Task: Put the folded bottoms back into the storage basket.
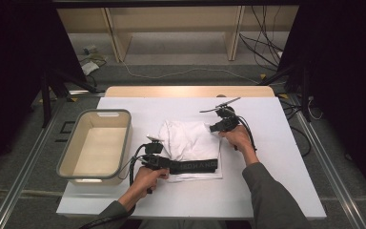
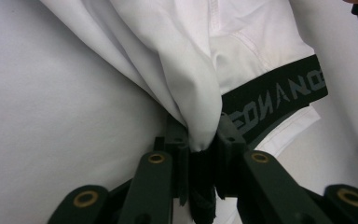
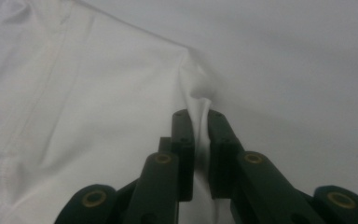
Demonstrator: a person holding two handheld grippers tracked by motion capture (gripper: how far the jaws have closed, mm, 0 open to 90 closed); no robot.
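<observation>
In the high view, white underwear [image 1: 190,143] with a black band [image 1: 193,165] is seen lying on the white table [image 1: 267,191], beside a tub [image 1: 95,145]. In the left gripper view, a bunched white fold is pinched by the left gripper [image 2: 200,140]. In the right gripper view, a corner of the cloth is pinched by the right gripper [image 3: 200,126].

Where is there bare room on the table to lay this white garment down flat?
The widest bare stretch of the table lies right of the white garment, out to the right edge. A second strip runs along the near edge below the waistband. The left is crowded: the bin sits close beside the left tool. The right tool pinches the garment's far right corner.
</observation>
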